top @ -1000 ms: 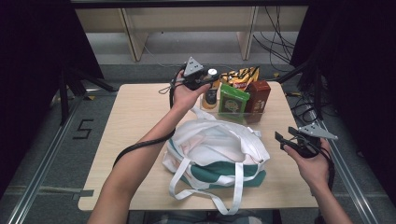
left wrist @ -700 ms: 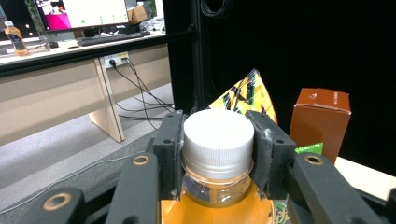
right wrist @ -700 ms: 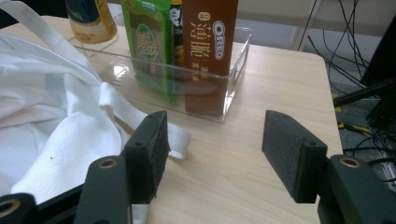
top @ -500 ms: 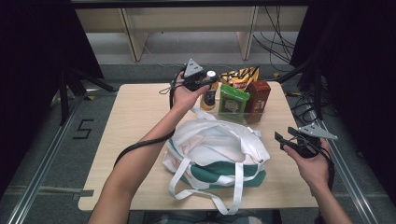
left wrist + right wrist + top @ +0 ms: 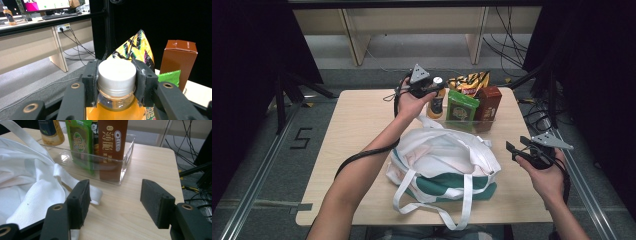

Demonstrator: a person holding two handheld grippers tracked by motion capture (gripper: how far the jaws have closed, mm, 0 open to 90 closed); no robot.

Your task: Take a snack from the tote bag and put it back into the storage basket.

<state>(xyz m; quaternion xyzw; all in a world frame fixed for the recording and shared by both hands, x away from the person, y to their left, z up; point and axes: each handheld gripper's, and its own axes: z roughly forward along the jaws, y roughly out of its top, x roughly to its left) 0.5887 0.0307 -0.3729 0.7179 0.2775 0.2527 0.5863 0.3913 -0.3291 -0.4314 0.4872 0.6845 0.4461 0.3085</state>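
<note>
**Left gripper clamps the juice bottle's cap at the far side of the table**

A light wooden table (image 5: 362, 130) carries everything. Its largest load is a white cloth bag (image 5: 444, 160) with a green lower band, slumped near the person's edge, its straps trailing toward the front. In the right gripper view the bag's white fabric (image 5: 27, 185) covers the left side, with one strap end lying on the wood.

Behind the bag, at the far side of the table, stands a clear plastic bin (image 5: 462, 121). A brown Oreo box (image 5: 488, 106) stands upright in it, just beside a green snack pouch (image 5: 460, 107), and a yellow chip bag (image 5: 469, 82) rises behind them. The right gripper view shows the box (image 5: 112, 142) and pouch (image 5: 81, 145) leaning against the bin's transparent wall (image 5: 82, 162).

The orange juice bottle (image 5: 435, 102) stands upright at the bin's left end. The left gripper (image 5: 428, 90) reaches it from the left, and in the left gripper view its two black jaws press on either side of the bottle's white cap (image 5: 117, 76), pinching it, with orange liquid visible below.

The right gripper (image 5: 517, 148) hovers over the table's right edge, apart from the bag. Its jaws stand spread with bare wood between them (image 5: 113, 205), holding nothing.
</note>
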